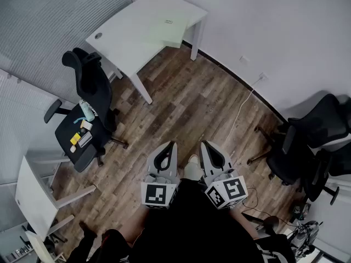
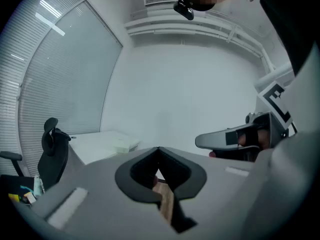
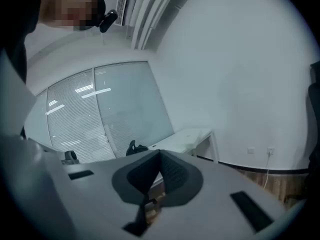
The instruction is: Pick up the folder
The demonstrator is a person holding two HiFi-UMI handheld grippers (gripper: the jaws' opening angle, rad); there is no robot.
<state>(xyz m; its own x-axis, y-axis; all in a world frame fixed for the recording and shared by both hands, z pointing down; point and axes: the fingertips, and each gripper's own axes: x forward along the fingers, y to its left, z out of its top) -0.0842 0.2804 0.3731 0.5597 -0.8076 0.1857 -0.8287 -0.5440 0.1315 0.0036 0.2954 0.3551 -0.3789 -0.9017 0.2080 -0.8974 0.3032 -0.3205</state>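
A person stands on a wood-plank floor [image 1: 192,108], seen from above, holding two grey plastic grippers level in front of the body. The left gripper [image 1: 171,145] has its jaws closed tip to tip with nothing between them. The right gripper [image 1: 204,145] is likewise closed and empty. Each carries a cube with black and white square markers at its rear.

The folder [image 1: 159,33] appears to be the pale, yellowish-green flat rectangle lying on the white desk [image 1: 123,34] across the room, well apart from both grippers, toward the desk end nearest the wall. It is too small to make out detail. From the left gripper view it shows as a thin, low slab [image 2: 122,144] on the desktop.

It is probably light, thin and somewhat bendy, with a smooth cover that could slip between hard jaws. Lying flat on a smooth top, it offers no gap for a jaw, so the likely hold is on one long edge, after sliding that edge past the desk rim; a second hold would stop it sagging or falling open.

A black office chair [image 1: 88,111] with small items on its seat stands left of the desk, and more black chairs [image 1: 307,141] stand at the right
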